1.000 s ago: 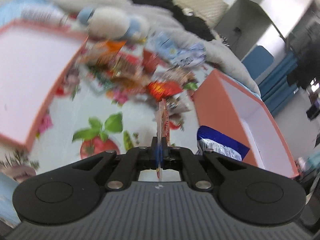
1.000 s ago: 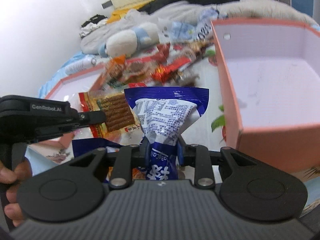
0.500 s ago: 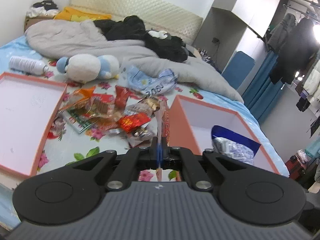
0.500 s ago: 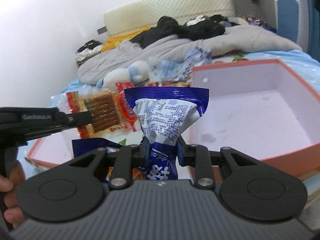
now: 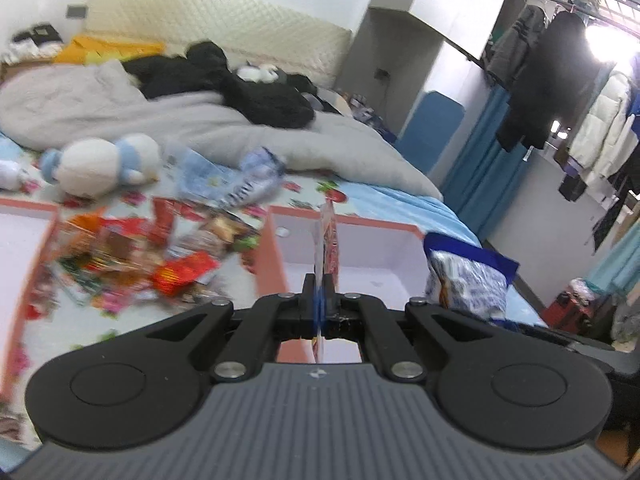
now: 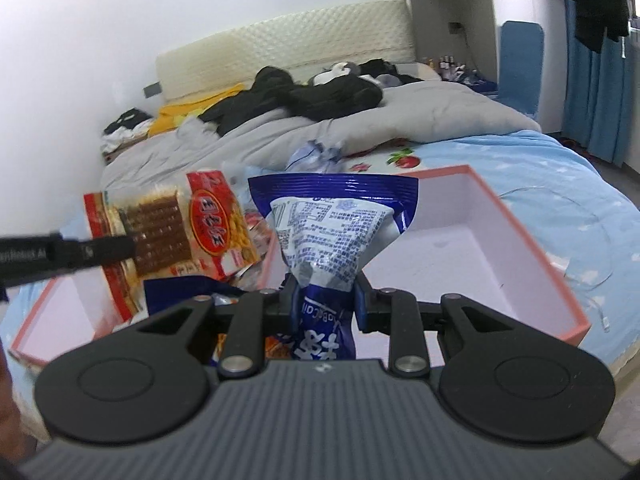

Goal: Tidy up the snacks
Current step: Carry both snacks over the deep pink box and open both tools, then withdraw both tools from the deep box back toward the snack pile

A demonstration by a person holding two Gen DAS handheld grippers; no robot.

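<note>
**Two Snack Bags Held Up Over the Bed**

A big bed (image 6: pixel 560 168) fills the room; a grey blanket (image 5: pixel 200 120) and black clothes (image 5: pixel 240 84) lie at its far end; two pink boxes sit on the sheet, the right box (image 6: pixel 520 240) wide with a bare white floor, the left box (image 5: pixel 24 248) only partly seen; between them lies a messy pile of snacks (image 5: pixel 152 256), blurry in the left view; a white and blue soft toy (image 5: pixel 100 164) rests near the blanket; the right gripper (image 6: pixel 324 300) squeezes the neck of a blue and white snack bag (image 6: pixel 332 220), which stands up in front of the right box; the left gripper (image 5: pixel 320 300) pinches tight on a flat red snack pack (image 6: pixel 172 228), seen edge-on from its own camera; in the right view that pack hangs in the air over the gap between the boxes, just beside the blue bag; neither bag is in a box.
</note>
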